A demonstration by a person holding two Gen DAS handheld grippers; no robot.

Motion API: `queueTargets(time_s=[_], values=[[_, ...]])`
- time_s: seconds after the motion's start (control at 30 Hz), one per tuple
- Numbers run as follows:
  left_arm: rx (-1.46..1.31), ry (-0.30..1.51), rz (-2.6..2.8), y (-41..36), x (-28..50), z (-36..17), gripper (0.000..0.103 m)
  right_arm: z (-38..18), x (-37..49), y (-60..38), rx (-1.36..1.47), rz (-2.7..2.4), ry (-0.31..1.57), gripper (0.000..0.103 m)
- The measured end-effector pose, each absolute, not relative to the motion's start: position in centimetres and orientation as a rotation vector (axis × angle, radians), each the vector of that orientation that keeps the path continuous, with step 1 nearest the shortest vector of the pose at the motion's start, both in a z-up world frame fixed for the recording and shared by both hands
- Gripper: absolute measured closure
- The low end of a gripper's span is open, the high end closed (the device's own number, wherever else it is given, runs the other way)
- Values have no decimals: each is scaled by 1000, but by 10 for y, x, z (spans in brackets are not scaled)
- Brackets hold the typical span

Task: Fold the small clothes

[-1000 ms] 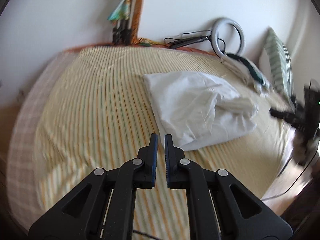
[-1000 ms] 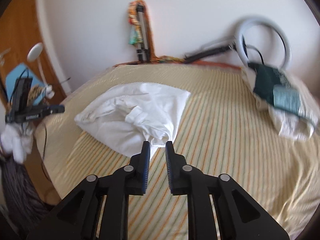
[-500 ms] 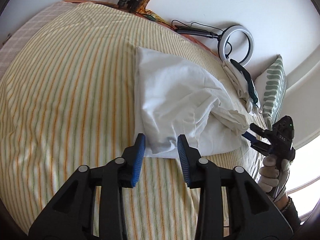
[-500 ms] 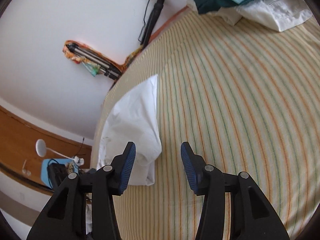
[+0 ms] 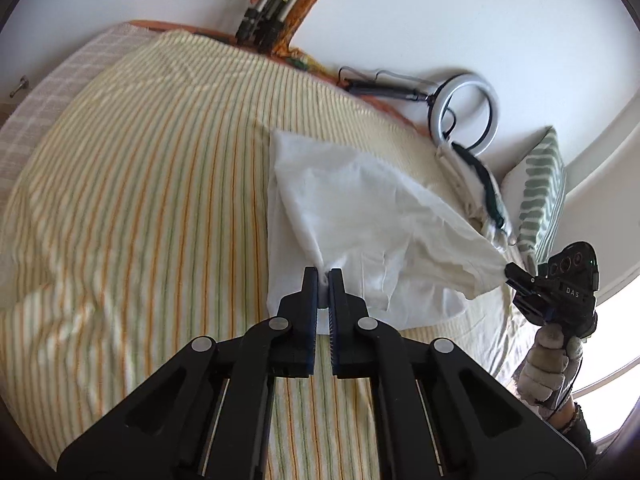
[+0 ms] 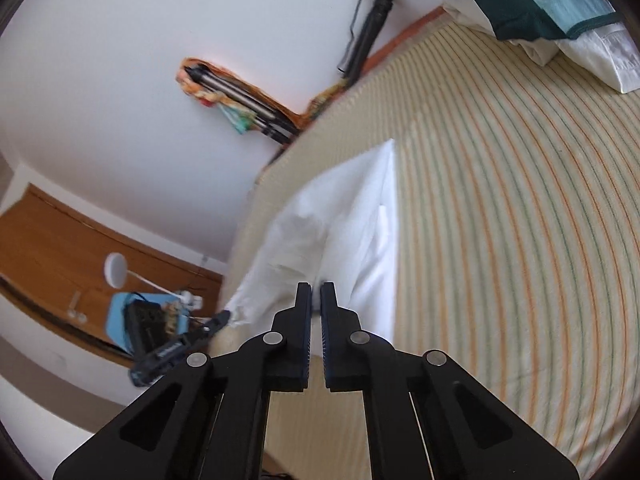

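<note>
— Striped bedspread [image 5: 140, 208] in yellow, green and orange covers the whole bed, with a white wall behind it. Where is the garment?

— White garment [image 5: 360, 216] lies on the spread straight ahead of the left gripper [image 5: 324, 280], whose jaws have just closed and are now pinched on a bunched fold at the cloth's near edge.

— And the other side?

— Right gripper [image 6: 316, 292] has also just closed; its jaws are clamped on the garment's [image 6: 352, 248] opposite edge. In the left wrist view that gripper [image 5: 516, 274] shows to the right, held by a gloved hand [image 5: 548, 364], with the cloth's corner pulled taut toward its tips.

— What lies beyond the garment?

— Beyond it and to the right of the left gripper, a ring light [image 5: 466, 110] leans on the wall, with a pile of folded clothes [image 5: 480, 188] and a green patterned pillow [image 5: 540, 192] beside it. Farther left along the wall stands a folded tripod [image 5: 264, 24]. From the right gripper, a blue stool [image 6: 140, 324] and a small white lamp [image 6: 116, 270] sit off to the left, past the bed's edge.
</note>
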State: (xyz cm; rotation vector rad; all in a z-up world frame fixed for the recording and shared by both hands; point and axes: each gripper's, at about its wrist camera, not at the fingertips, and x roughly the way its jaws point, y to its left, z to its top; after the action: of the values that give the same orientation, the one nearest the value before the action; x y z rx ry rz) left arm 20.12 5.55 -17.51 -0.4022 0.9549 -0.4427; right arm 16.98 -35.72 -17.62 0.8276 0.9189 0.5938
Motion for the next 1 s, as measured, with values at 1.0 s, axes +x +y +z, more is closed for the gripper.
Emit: queueTargets(time_s=[1.0], values=[[-191,885,-340,60,189,-164,87,-167,168,-337,403,456,930,94]])
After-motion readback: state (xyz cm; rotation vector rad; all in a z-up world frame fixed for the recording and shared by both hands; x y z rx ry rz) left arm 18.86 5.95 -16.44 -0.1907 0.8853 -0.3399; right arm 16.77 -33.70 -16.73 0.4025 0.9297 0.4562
